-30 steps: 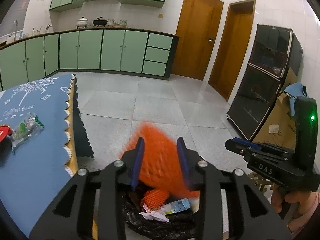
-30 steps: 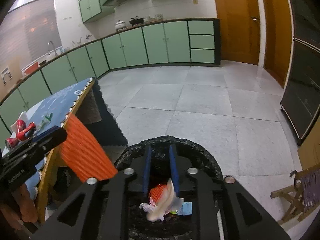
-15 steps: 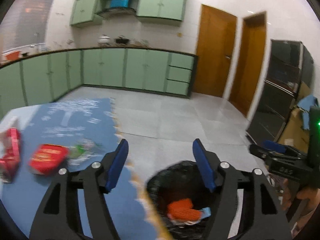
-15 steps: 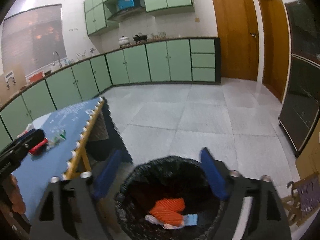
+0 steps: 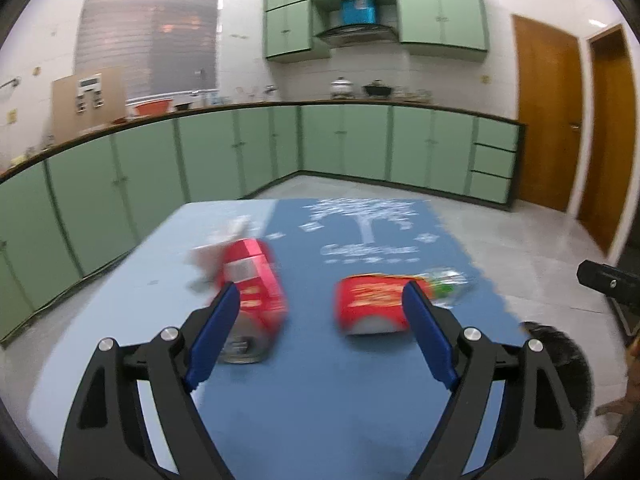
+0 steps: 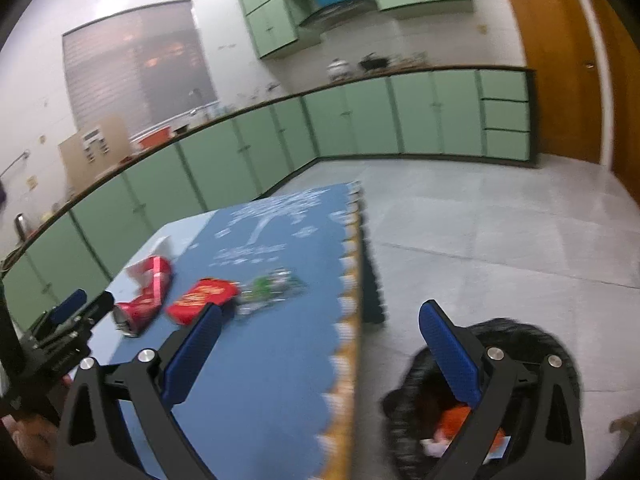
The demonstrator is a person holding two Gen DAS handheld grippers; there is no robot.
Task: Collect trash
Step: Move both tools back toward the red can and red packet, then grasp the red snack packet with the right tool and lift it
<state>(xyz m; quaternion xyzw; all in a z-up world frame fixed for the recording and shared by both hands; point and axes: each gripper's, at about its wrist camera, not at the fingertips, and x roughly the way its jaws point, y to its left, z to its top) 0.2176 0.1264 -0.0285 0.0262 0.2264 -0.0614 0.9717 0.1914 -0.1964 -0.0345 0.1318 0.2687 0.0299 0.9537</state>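
My left gripper [image 5: 320, 332] is open and empty above the blue tablecloth [image 5: 320, 392]. Just ahead of it lie a crushed red can [image 5: 250, 300] on the left and a flat red packet [image 5: 372, 306] on the right, with a clear green wrapper [image 5: 444, 282] beyond. My right gripper [image 6: 320, 360] is open and empty over the table's right edge. It sees the can [image 6: 144, 294], the packet [image 6: 202, 298], the wrapper [image 6: 272, 286] and the black-lined trash bin [image 6: 480, 400] holding an orange net.
A white crumpled paper [image 5: 212, 252] lies behind the can. The bin's rim [image 5: 556, 344] shows at the table's right. Green cabinets [image 5: 340, 144] line the far walls, wooden doors [image 5: 548, 120] at the right. The tiled floor [image 6: 500, 220] lies beyond.
Both grippers opened over the bin and dropped the orange net and a wrapper into it. Both then swung left toward the table, where the red can and packet now lie ahead.
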